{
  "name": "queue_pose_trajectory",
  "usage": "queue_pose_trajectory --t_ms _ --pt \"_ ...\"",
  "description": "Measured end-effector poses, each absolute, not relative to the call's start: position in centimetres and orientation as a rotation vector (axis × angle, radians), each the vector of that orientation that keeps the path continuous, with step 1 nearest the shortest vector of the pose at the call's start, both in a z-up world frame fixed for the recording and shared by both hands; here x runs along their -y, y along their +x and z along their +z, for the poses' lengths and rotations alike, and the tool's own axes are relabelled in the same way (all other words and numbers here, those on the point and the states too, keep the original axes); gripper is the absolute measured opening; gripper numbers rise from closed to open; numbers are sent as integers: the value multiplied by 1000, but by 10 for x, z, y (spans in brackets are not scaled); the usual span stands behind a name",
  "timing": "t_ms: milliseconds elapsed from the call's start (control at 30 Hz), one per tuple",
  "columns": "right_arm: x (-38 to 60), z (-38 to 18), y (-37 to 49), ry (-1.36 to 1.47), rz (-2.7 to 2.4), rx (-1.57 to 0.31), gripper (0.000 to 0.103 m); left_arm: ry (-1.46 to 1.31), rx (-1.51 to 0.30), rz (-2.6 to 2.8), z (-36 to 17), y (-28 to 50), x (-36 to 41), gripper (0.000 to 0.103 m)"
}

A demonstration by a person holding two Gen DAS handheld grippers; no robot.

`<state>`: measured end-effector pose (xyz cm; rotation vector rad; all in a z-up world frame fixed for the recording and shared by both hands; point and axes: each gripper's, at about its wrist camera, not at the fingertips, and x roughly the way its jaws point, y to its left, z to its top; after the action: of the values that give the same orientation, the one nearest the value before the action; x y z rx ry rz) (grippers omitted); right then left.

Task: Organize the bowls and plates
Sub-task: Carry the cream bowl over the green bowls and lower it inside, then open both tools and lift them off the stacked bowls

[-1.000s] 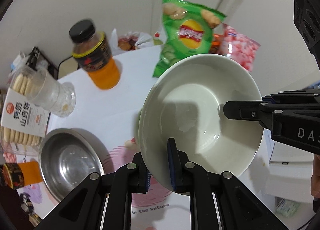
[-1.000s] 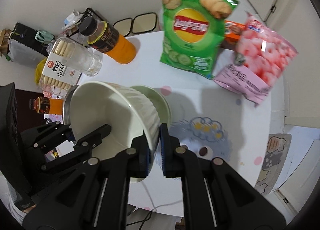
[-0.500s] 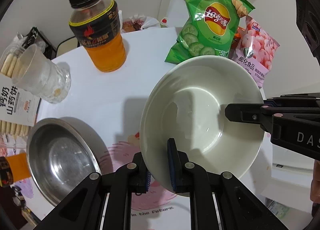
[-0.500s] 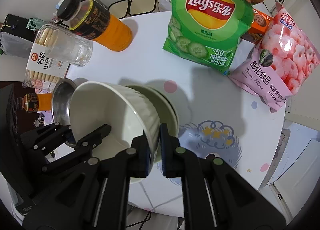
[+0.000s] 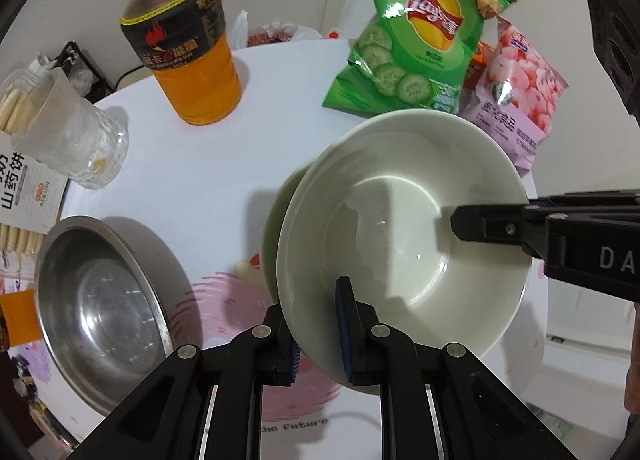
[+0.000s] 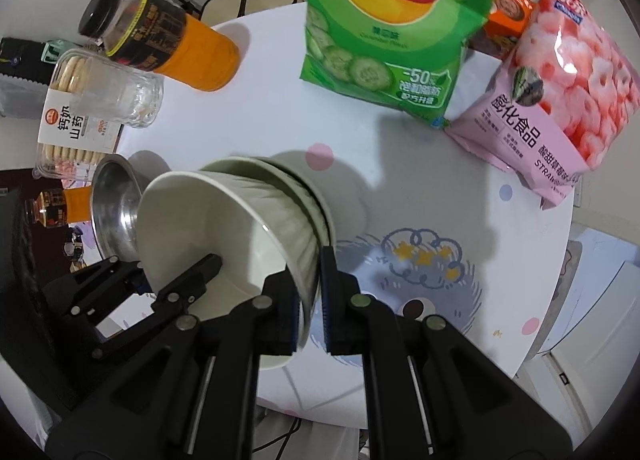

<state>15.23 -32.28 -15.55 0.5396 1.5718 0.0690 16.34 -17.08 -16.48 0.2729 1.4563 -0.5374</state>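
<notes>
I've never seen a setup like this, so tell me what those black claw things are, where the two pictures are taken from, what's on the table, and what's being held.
There is no robot here. A person holds a two-finger clamp tool in each hand, and a wide-angle camera on each tool looks along its fingers.

One picture comes from the left gripper, the other from the right gripper. Both are shut on the rim of the same white bowl, on opposite sides. It hangs just over a greenish dish on the round white table.

Also on the table: a steel bowl, an orange drink bottle, a glass, a cracker pack, a green chip bag and a pink snack bag.
</notes>
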Motion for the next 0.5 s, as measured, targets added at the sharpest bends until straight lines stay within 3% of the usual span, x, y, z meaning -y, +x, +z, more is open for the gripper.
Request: queue_pose_trajectory --t_ms 67,267,367,400,500 --pt "324 -156 153 547 75 -1573 12 271 -1442 -522 -165 164 171 16" --pt "318 -153 154 534 104 -1569 27 208 -1448 -494 -165 170 168 21" --pt "319 -148 152 565 98 -1543 48 171 -1460 -515 -165 173 166 31" --pt "320 -145 152 572 97 -1524 63 160 -1464 -534 -164 173 167 41" --pt "324 -137 150 581 91 -1492 68 143 -1452 -585 -157 170 173 73"
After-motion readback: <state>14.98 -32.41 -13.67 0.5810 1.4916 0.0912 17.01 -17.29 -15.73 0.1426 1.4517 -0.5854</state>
